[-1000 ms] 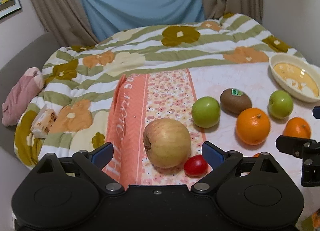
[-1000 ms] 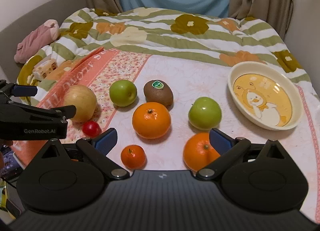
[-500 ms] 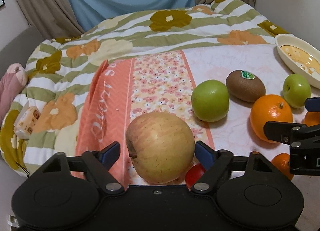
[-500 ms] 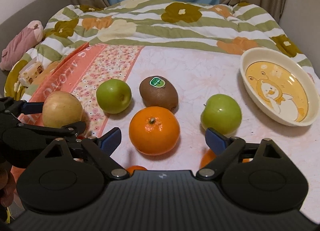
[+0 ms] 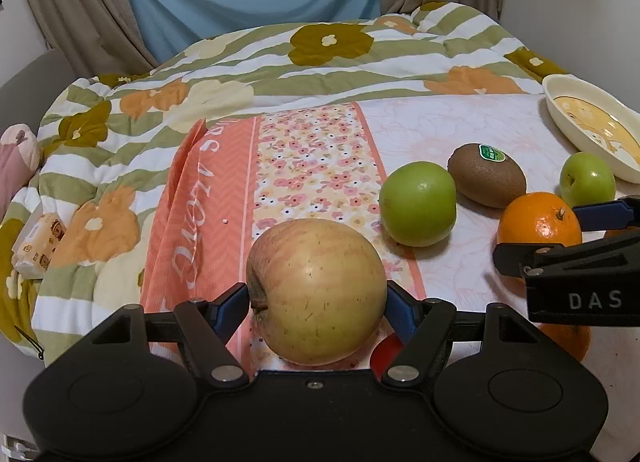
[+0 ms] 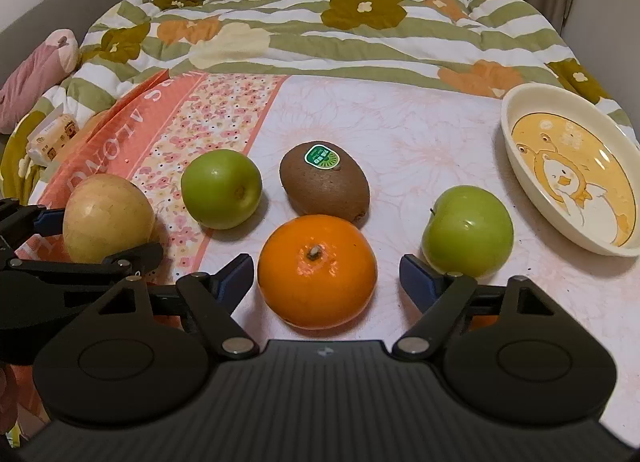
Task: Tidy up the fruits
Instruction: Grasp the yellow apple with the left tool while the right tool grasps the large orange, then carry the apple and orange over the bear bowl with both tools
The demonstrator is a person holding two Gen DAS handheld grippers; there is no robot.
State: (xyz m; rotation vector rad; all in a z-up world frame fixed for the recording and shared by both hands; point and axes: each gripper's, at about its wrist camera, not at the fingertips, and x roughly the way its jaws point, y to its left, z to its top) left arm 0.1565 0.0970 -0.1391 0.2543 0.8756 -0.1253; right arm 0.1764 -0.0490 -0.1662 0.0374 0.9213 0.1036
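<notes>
Bedding, a flower-striped quilt [image 6: 360, 38] with a pink patterned cloth [image 6: 400, 134] over it, carries everything. Cream bowl [image 6: 568, 170] sits at two o'clock in the right wrist view. Left gripper [image 5: 316, 306] is closing on the yellow apple [image 5: 316, 290], blue pads touching both flanks (a red tomato [image 5: 384, 350] peeks from behind). Right gripper [image 6: 326, 274] is closing around the orange [image 6: 316, 270], pads not touching it. Beyond: kiwi [image 6: 324, 182] at twelve, one green apple [image 6: 221, 194] at ten, another [image 6: 468, 230] at two.
</notes>
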